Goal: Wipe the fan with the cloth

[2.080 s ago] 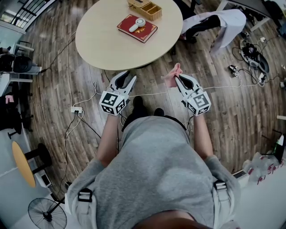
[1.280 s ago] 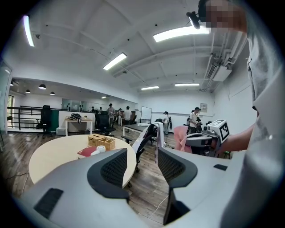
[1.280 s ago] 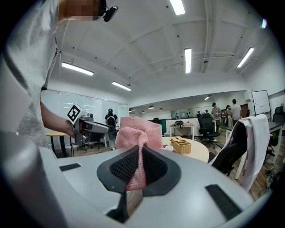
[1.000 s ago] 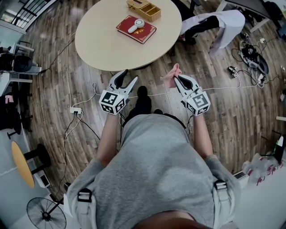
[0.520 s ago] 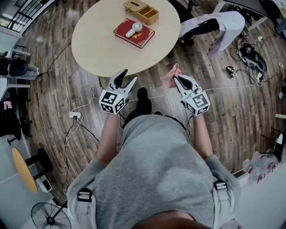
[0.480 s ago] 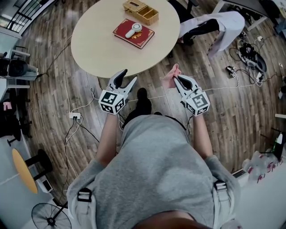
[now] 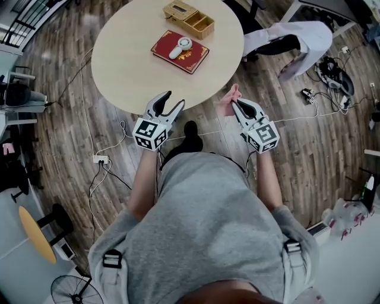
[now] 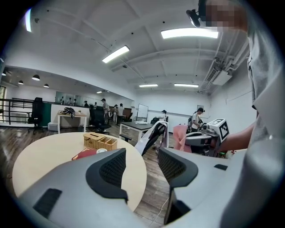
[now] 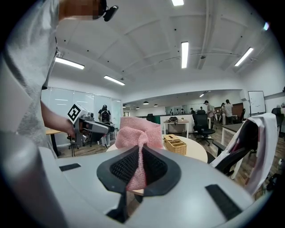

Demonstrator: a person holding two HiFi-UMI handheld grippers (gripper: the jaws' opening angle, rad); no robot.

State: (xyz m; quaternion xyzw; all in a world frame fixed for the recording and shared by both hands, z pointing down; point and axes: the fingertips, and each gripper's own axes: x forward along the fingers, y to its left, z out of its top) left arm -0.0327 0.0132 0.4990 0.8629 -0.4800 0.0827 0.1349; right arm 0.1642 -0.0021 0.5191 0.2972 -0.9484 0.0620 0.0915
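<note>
The pink knitted cloth (image 9: 137, 130) is gripped in the right claw (image 9: 139, 156). Its jaws are pressed nearly together on a bunched fold, and the rest is puffed out above the tips. The cloth is judged soft, light and limp. The open knit should catch well on the ribbed pads, so a slip is thought unlikely. The loose part ahead of the jaws is what would be dragged over the fan.

The left claw (image 8: 141, 156) is held about half open. Nothing is seen between its pads, only floor and counter edge beyond them.

The small white handheld fan (image 7: 180, 46) is taken to be the task's fan. It is laid flat on a red hardback book (image 7: 195, 54), on the round pale wooden counter (image 7: 130, 65). A woven wicker box (image 7: 191, 14) is set at 12 o'clock from it.

The fan is judged light, stiff plastic. It is likely to skate on the book cover if it is rubbed unsteadied. The straight handle is reckoned the place to be pinched, and the round head is better left for the cloth.

In the head view the fan is found at about 12 o'clock from the left claw and between 10 and 11 o'clock from the right claw. It is well apart from both. Both claws are held off the counter's near edge, above the wooden floor, and nothing on the counter is touched.
</note>
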